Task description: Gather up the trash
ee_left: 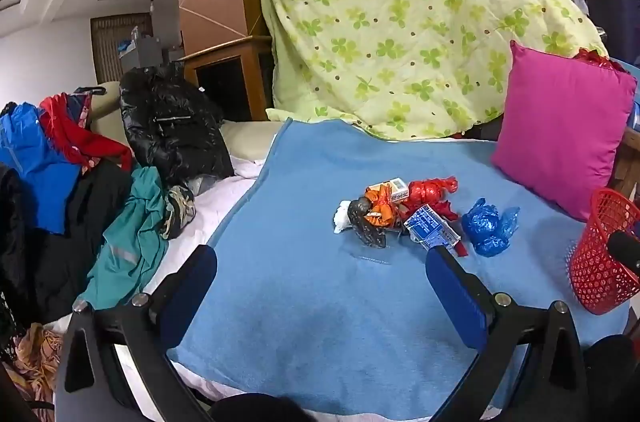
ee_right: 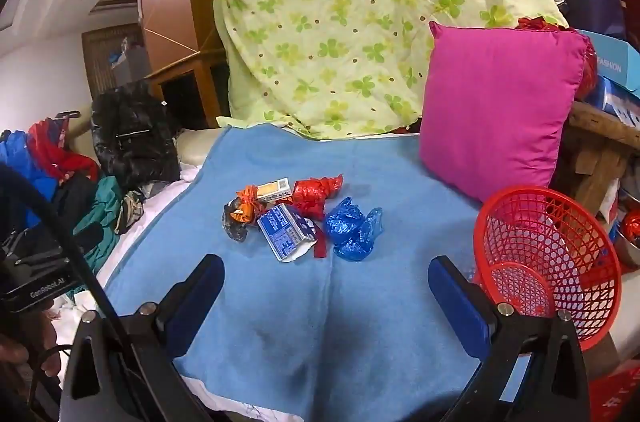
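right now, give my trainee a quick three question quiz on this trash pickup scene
1. True or false: both the left gripper and the right gripper are open and hold nothing.
2. In the right wrist view, which piece of trash lies nearest the red basket? A) blue plastic bag B) orange wrapper C) blue printed box
3. Fill in: the trash lies on a ____ blanket.

Key: 1 true; 2 A; 3 blue
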A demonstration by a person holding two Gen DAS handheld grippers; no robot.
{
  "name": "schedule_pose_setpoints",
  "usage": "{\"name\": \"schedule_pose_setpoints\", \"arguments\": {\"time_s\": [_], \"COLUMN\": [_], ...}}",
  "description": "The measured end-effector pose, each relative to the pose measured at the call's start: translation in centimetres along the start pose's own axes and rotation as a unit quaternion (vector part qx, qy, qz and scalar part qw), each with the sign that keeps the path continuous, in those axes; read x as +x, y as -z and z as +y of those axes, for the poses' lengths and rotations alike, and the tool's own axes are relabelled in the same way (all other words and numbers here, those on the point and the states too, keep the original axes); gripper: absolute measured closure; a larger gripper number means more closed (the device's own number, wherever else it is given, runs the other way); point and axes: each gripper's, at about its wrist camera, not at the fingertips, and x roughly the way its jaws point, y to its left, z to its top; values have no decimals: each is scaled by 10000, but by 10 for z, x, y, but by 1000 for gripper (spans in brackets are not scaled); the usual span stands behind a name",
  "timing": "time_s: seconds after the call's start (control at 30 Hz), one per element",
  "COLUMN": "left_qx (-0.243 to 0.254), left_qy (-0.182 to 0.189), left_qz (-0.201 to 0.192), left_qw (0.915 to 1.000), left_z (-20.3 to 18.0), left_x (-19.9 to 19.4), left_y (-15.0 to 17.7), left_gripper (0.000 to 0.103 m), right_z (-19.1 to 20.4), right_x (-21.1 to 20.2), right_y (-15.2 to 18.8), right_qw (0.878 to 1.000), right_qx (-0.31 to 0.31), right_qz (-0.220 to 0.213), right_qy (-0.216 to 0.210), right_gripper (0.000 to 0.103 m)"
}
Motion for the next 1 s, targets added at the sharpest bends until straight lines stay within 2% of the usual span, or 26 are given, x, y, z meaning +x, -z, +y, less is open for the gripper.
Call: {"name": "schedule_pose_setpoints", "arguments": {"time_s": [0.27,0.67,0.77,1.0], "left_qx": [65,101,97,89], "left_qy": [1,14,18,13], "left_qz": [35,4,25,91], "left_qw": [10000,9999,9999,9999], "left_z": [-1,-2,-2,-2], "left_x": [3,-1,-1,3], "left_y": [0,0,1,2], "left_gripper": [0,0,0,0], "right_z": [4,7,12,6], "right_x": [1,-4,-6,0], "right_y": [-2,-2,2,-1], "right_qw": [10000,9997,9983,9998], "right_qx": [71,-24,-282,-31], "right_qz": [-14,-151,-417,-50], "right_qy": [-28,165,286,212], "right_gripper": [0,0,0,0]}}
